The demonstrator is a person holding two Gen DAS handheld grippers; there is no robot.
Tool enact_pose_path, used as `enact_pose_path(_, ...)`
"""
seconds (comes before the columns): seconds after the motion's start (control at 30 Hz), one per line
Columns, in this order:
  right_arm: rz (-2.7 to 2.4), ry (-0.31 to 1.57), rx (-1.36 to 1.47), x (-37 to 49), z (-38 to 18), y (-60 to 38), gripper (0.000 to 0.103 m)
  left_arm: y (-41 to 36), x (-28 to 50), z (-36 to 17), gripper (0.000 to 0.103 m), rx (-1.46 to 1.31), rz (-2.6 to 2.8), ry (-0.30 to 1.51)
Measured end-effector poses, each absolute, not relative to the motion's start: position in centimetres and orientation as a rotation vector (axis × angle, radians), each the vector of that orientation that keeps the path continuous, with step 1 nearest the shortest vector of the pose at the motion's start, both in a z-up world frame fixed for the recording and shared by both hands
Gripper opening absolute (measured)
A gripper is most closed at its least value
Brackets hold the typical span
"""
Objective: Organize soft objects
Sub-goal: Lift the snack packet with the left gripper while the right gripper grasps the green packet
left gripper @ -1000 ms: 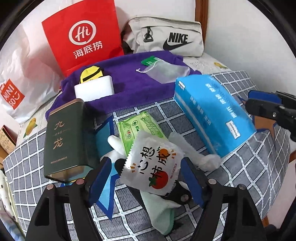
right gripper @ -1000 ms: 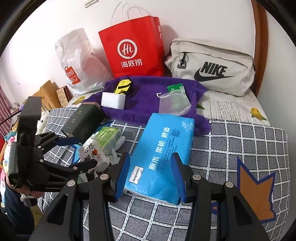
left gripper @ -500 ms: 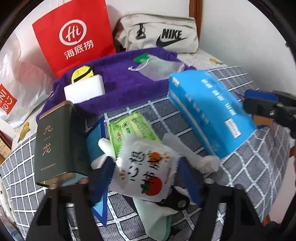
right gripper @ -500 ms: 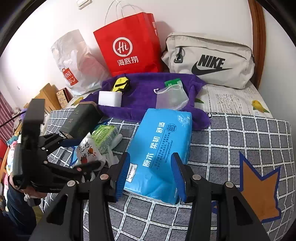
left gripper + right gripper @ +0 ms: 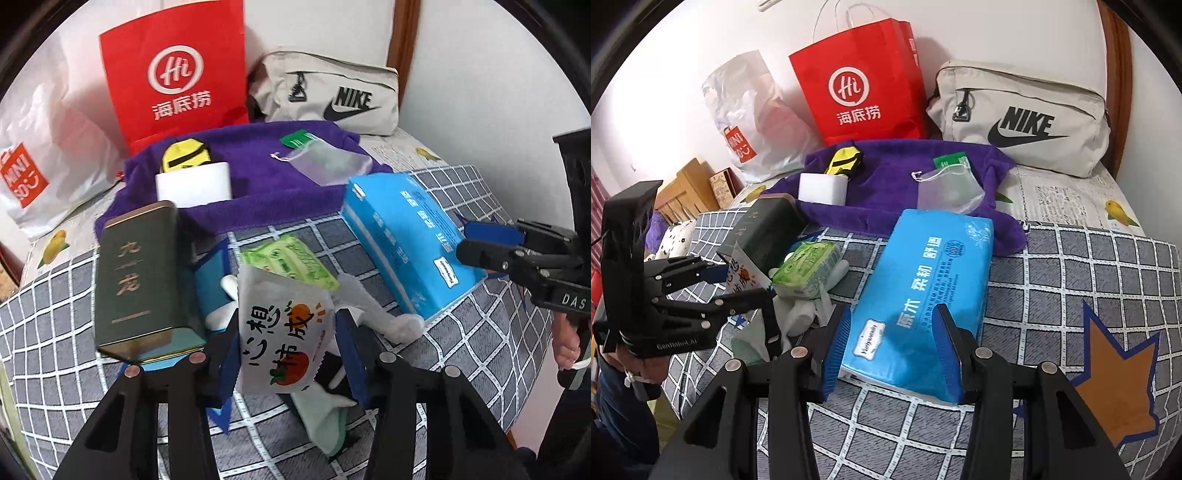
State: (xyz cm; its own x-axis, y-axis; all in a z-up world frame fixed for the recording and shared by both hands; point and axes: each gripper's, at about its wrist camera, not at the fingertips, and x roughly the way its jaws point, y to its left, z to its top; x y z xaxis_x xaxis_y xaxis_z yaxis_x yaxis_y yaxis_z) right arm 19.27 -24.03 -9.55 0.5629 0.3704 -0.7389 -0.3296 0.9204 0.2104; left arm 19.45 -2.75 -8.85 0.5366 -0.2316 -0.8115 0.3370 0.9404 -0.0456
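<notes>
My left gripper [image 5: 291, 354] is shut on a white snack packet with a tomato print [image 5: 282, 328] and holds it lifted above white socks [image 5: 384, 310] and a green wet-wipes pack [image 5: 291, 260]; the packet also shows in the right wrist view [image 5: 744, 275]. My right gripper [image 5: 892, 350] is open, its blue pads on either side of the near end of a blue tissue pack [image 5: 923, 295]. A purple towel [image 5: 886, 184] behind carries a white sponge [image 5: 823, 188], a yellow-black item [image 5: 846, 162] and a mesh pouch [image 5: 949, 188].
A dark green tin [image 5: 138, 273] lies left of the packet. A red paper bag [image 5: 860, 88], a white plastic bag [image 5: 753, 122] and a beige Nike bag [image 5: 1023, 118] stand against the wall. The checked bedspread [image 5: 1071, 280] stretches right; wooden furniture [image 5: 689, 188] stands at left.
My left gripper has lifted the snack packet a little and tilted it. My right gripper has moved slightly nearer the tissue pack, still open.
</notes>
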Motion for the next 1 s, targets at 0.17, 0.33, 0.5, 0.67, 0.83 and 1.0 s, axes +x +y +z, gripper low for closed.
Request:
enact_pose_path(0.17,0.426,0.883,0.032,19.0,-9.4,-23.1,0.046,-1.5,19.1,-8.1,0.046,0.065,-0.339,0.933)
enact_pose_path(0.33,0.448,0.881,0.007,18.6,-9.2,-21.9,0.046,0.0,18.6,-7.5,0.046,0.037,-0.318,0.920)
enact_pose_path(0.5,0.483,0.881,-0.020,18.2,-9.1,-20.2,0.046,1.5,17.7,-7.2,0.046,0.013,-0.293,0.908)
enact_pose_path(0.67,0.526,0.891,-0.042,18.4,-9.3,-18.0,0.046,3.2,16.8,-7.4,0.046,-0.012,-0.264,0.909)
enact_pose_path(0.83,0.554,0.896,-0.055,19.3,-9.2,-15.8,0.046,4.9,16.5,-7.7,0.046,-0.047,-0.244,0.905)
enact_pose_path(1.0,0.542,0.907,-0.073,20.9,-9.6,-13.3,0.057,6.3,16.3,-8.2,0.046,-0.070,-0.224,0.912)
